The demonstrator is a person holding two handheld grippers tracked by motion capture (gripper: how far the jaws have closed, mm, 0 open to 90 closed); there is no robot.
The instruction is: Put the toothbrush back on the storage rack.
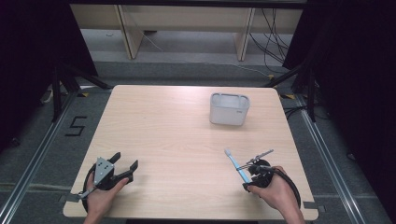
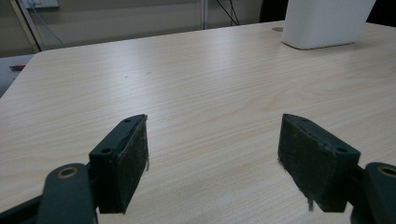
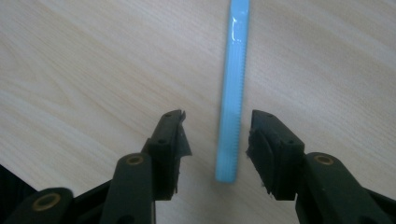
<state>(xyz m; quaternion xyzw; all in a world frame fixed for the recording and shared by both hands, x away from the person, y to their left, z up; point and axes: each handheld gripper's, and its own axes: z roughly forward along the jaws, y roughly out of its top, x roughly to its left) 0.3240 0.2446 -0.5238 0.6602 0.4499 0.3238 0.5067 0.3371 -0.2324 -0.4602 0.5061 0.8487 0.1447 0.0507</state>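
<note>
The right gripper [image 3: 215, 135] is lowered over the handle end of a blue toothbrush [image 3: 231, 88], which lies flat on the tabletop [image 1: 177, 135] near the front right; its jaws stand partly open on either side of the handle with a gap at each pad, so nothing is gripped yet. In the high view the toothbrush [image 1: 236, 164] points its bristle head away from the person, toward a white bin [image 1: 229, 108] standing upright well apart at the far right. The left gripper [image 1: 125, 164] rests near the front left corner, jaws spread wide and empty, with bare wood between them. Judged from this layout, the work is at its start: the grasp is lined up but not closed, and the lift and any carry, probably to the bin, remain. Count: one toothbrush, one bin, two grippers.
</note>
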